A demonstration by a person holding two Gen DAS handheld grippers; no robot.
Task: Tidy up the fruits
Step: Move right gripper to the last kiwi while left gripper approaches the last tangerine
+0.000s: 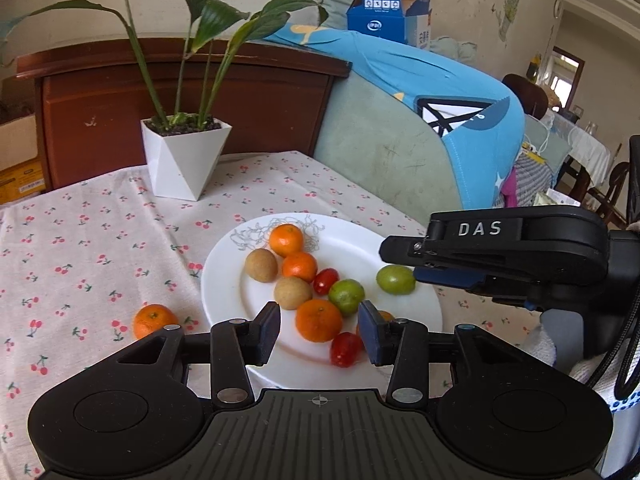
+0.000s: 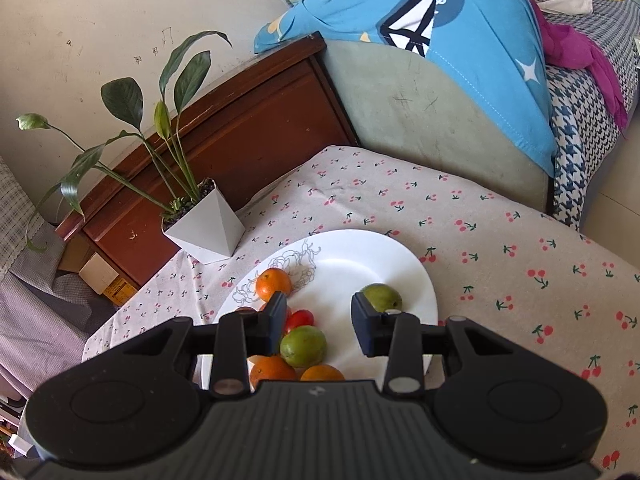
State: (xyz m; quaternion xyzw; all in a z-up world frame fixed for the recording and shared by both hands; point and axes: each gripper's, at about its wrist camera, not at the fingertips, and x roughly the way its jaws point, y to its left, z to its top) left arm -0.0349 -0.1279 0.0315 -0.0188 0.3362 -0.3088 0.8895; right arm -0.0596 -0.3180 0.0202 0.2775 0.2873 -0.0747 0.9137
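A white plate [image 1: 224, 292] on the cherry-print cloth holds several oranges, two brown longans [image 1: 261, 265], cherry tomatoes [image 1: 344, 349] and two green fruits [image 1: 346, 296]. One orange [image 1: 152, 319] lies on the cloth left of the plate. My left gripper [image 1: 319, 334] is open above the plate's near edge, with an orange [image 1: 319, 319] between its fingers. My right gripper [image 2: 319, 322] is open and empty over the plate [image 2: 416, 276]; a green fruit [image 2: 381, 297] lies just beyond its right finger. In the left wrist view the right gripper [image 1: 404, 264] reaches in from the right, beside that green fruit [image 1: 395, 279].
A white potted plant [image 1: 185, 156] stands at the table's back left. A wooden headboard [image 1: 180, 92] and a sofa with a blue cover [image 1: 460, 120] lie behind the table. The cloth [image 2: 520, 260] extends right of the plate.
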